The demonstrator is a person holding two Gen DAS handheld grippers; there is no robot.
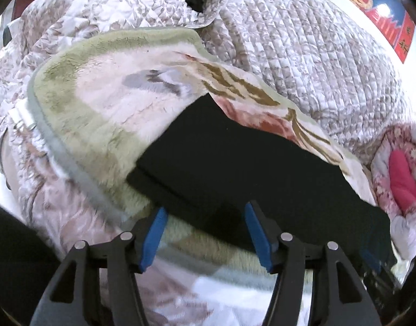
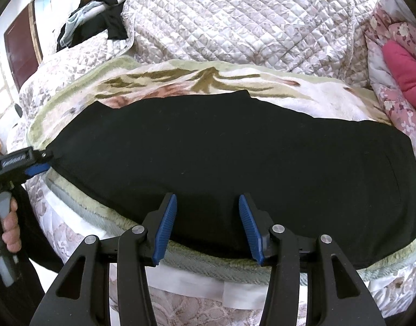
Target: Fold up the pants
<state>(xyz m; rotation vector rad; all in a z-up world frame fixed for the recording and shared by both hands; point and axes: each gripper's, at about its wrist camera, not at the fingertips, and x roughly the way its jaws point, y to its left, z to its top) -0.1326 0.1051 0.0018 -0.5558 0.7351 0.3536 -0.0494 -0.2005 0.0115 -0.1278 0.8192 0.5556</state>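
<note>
Black pants [image 2: 221, 163] lie flat in a long band across the middle of the right wrist frame, on a floral blanket [image 2: 180, 81]. In the left wrist frame they [image 1: 235, 168] fill the centre and lower right.

both left gripper [image 1: 205, 217] and right gripper [image 2: 208, 206] gape wide.
</note>
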